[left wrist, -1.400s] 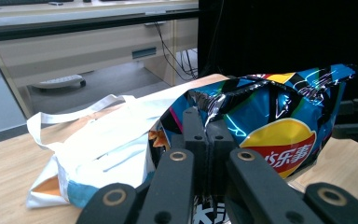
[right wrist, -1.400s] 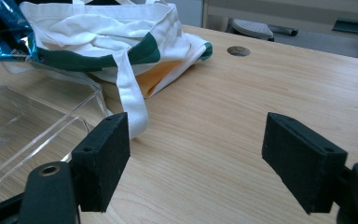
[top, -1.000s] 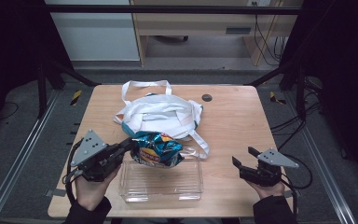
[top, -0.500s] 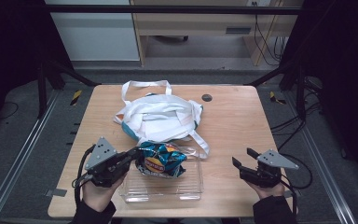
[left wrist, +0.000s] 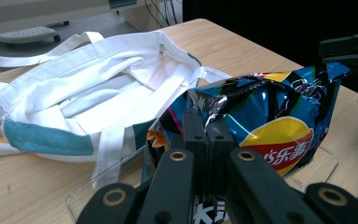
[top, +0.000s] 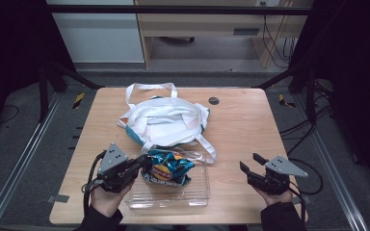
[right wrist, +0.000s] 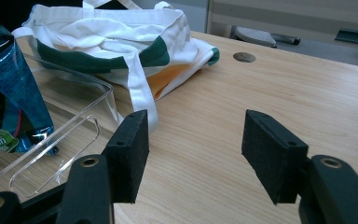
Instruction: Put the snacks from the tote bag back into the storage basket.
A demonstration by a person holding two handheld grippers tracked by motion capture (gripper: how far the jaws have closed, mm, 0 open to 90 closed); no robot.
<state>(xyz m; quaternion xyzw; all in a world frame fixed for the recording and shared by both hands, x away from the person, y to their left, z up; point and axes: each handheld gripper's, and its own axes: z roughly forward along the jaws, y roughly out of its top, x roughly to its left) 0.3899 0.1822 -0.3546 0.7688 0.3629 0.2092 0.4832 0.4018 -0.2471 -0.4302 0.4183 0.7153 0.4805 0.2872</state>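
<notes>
Left tool (top: 142, 166) pinching the crimped edge of the blue chip bag (top: 167, 169); jaws pressed together on the foil in the left gripper view. Bag sits over the clear plastic tray (top: 198, 192) at the counter's (top: 250, 125) near edge, probably resting in it, contact hard to confirm. White tote bag (top: 166, 120) with teal trim lies just behind the tray. Right tool (top: 251, 167) spread apart, empty, hovering low over bare counter right of the tray.

bare table (top: 250, 130) right, tote bag (top: 166, 120) centre
</notes>
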